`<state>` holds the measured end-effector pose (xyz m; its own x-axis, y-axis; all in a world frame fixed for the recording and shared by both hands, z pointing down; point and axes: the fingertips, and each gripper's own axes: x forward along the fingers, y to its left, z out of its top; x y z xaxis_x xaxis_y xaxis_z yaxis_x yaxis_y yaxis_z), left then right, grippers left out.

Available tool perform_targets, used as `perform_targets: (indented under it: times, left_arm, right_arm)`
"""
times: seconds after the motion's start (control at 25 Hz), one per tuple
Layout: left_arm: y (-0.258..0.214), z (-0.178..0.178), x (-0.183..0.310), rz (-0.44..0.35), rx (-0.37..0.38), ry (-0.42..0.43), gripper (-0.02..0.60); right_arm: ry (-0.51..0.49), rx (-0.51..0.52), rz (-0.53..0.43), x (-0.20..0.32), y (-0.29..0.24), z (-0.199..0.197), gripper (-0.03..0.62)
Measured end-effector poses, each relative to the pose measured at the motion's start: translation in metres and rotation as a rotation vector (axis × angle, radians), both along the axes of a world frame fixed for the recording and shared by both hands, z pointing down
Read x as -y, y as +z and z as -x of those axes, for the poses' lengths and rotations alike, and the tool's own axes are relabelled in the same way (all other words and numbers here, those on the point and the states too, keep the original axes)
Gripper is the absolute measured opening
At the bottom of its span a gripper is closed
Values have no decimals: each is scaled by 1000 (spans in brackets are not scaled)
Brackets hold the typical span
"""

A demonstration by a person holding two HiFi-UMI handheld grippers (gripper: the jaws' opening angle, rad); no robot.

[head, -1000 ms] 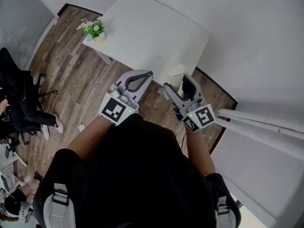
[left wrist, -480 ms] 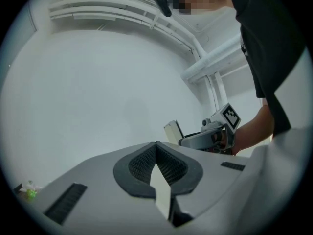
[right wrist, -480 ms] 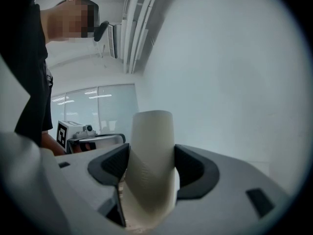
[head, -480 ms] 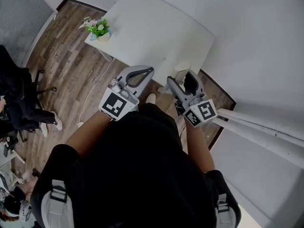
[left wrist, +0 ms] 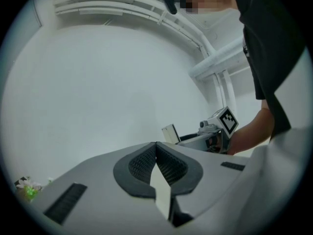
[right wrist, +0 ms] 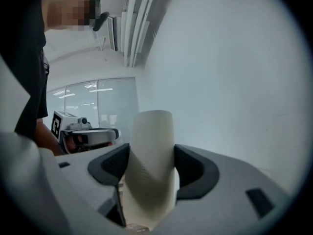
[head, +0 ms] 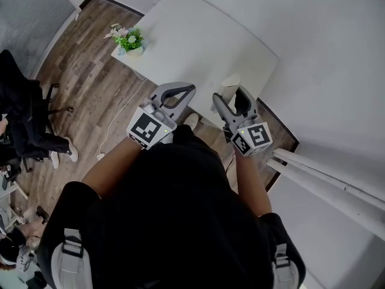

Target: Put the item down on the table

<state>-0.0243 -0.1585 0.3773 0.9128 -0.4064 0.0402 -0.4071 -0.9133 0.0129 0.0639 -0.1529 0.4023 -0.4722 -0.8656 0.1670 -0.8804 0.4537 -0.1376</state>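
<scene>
The right gripper (right wrist: pixel 150 173) clamps the item (right wrist: pixel 152 131); the left gripper (left wrist: pixel 156 156) is closed, empty. Released at the table's (head: pixel 198 35) near edge, it could fall.

There are two grippers, the left gripper (left wrist: pixel 156 153) and the right gripper (right wrist: pixel 150 156). There is one cream item (right wrist: pixel 152 131), one white table (head: pixel 198 35), one small plant (head: pixel 130 40) in a pot, two white pipes (head: pixel 328 173) and one white wire (head: pixel 114 128) on the floor.

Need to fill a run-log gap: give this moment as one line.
left claw: shut, empty | right claw: shut on pale item | position: at near edge of white table, not released
</scene>
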Motion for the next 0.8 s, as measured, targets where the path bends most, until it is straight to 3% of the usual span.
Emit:
perform_targets:
  times: [0.32, 0.8]
  left_arm:
    - [14, -22, 37, 12, 19, -19, -6]
    - [45, -55, 93, 71, 44, -59, -6]
  right_arm:
    - [-2, -93, 50, 45, 34, -27, 293]
    - [-48, -152, 262, 103, 117, -62, 293]
